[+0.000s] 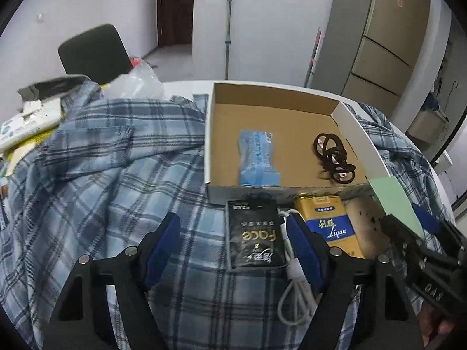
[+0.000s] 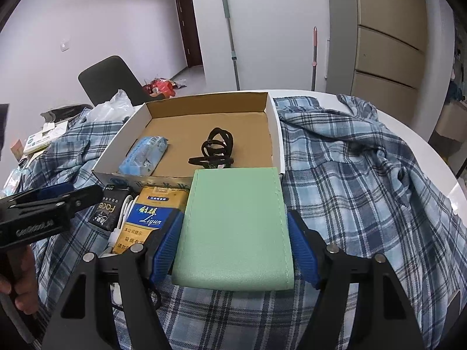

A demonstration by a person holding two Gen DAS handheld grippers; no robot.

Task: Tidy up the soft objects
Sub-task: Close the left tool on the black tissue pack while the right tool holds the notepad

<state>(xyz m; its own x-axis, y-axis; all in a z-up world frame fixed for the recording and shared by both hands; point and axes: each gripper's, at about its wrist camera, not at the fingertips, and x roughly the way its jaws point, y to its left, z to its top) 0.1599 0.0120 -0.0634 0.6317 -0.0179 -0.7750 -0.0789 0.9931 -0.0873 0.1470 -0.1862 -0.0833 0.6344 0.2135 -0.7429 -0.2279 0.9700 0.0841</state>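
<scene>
An open cardboard box (image 2: 274,128) sits on a blue plaid shirt (image 2: 350,180) and holds a blue tissue pack (image 2: 144,156) and black hair ties (image 2: 216,148). My right gripper (image 2: 235,242) is shut on a green soft pad (image 2: 236,227), held just in front of the box. My left gripper (image 1: 233,245) is open above the shirt (image 1: 102,180), around a black "Face" packet (image 1: 254,233). The box (image 1: 359,134), tissue pack (image 1: 256,157), hair ties (image 1: 332,157) and a corner of the green pad (image 1: 394,204) also show in the left wrist view.
A gold cigarette pack (image 2: 151,215), a white cable (image 1: 292,288) and a tan object (image 1: 364,221) lie in front of the box. Papers, boxes and a clear plastic bag (image 1: 137,84) crowd the table's left. A black chair (image 1: 93,52) stands behind.
</scene>
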